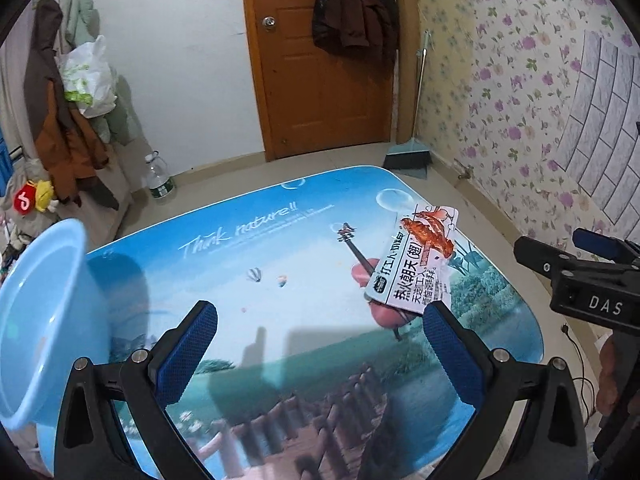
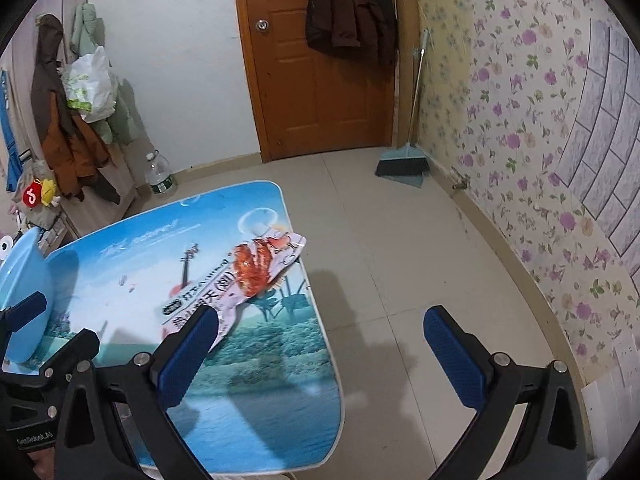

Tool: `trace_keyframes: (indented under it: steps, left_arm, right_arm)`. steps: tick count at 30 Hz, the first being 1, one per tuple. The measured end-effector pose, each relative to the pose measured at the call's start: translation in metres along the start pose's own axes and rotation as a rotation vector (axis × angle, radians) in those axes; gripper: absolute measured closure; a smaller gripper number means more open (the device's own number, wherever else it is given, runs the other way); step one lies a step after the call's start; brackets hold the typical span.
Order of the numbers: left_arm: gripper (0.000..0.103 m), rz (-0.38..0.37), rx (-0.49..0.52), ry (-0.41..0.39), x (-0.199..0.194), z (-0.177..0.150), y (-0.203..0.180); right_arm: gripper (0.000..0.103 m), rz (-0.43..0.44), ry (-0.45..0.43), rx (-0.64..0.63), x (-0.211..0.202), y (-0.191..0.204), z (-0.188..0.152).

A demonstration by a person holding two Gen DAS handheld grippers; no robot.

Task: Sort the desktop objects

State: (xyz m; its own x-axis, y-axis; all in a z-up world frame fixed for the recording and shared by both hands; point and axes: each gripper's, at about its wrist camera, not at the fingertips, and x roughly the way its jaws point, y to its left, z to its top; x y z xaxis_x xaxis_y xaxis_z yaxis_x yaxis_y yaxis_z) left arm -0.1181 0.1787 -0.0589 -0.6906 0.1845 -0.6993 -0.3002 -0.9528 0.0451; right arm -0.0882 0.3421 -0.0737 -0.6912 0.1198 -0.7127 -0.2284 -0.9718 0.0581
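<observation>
A white snack packet (image 1: 416, 264) with red chicken-wing print lies flat on the right side of the scenery-printed table (image 1: 248, 264). A light blue plastic basin (image 1: 44, 320) stands at the table's left edge. My left gripper (image 1: 320, 336) hovers open over the table's near middle, its right finger tip just short of the packet. In the right wrist view the packet (image 2: 240, 284) reaches toward the table's right edge, and my right gripper (image 2: 320, 340) is open, its left finger (image 2: 188, 356) over the packet's near end and its right finger above the floor. The basin (image 2: 24, 300) sits far left.
The right gripper's black body (image 1: 588, 280) hangs beyond the table's right edge. On the tiled floor (image 2: 400, 264) are a water bottle (image 1: 160, 180) by the clothes rack and a broom with dustpan (image 2: 404, 164) near the wooden door.
</observation>
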Motion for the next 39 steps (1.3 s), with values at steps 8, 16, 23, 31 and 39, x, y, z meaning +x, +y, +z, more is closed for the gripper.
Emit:
trace_keyframes:
  steps: [8, 16, 23, 31, 39]
  left_arm:
    - [0.000, -0.031, 0.020, 0.022, 0.026, 0.004, -0.014]
    - [0.000, -0.079, 0.038, 0.057, 0.045, 0.002, -0.033]
    - [0.000, -0.112, 0.065, 0.081, 0.062, 0.007, -0.045]
    - [0.000, -0.181, 0.112, 0.139, 0.081, 0.006, -0.063]
    - [0.000, -0.256, 0.207, 0.154, 0.084, 0.007, -0.089]
  right_arm:
    - [0.000, 0.003, 0.004, 0.006, 0.027, -0.003, 0.010]
    - [0.000, -0.057, -0.003, -0.019, 0.050, -0.014, 0.027]
    - [0.000, -0.024, 0.027, -0.010, 0.073, -0.022, 0.035]
    - [0.000, 0.013, 0.007, 0.000, 0.090, -0.024, 0.045]
    - [0.000, 0.009, 0.029, 0.009, 0.101, -0.032, 0.048]
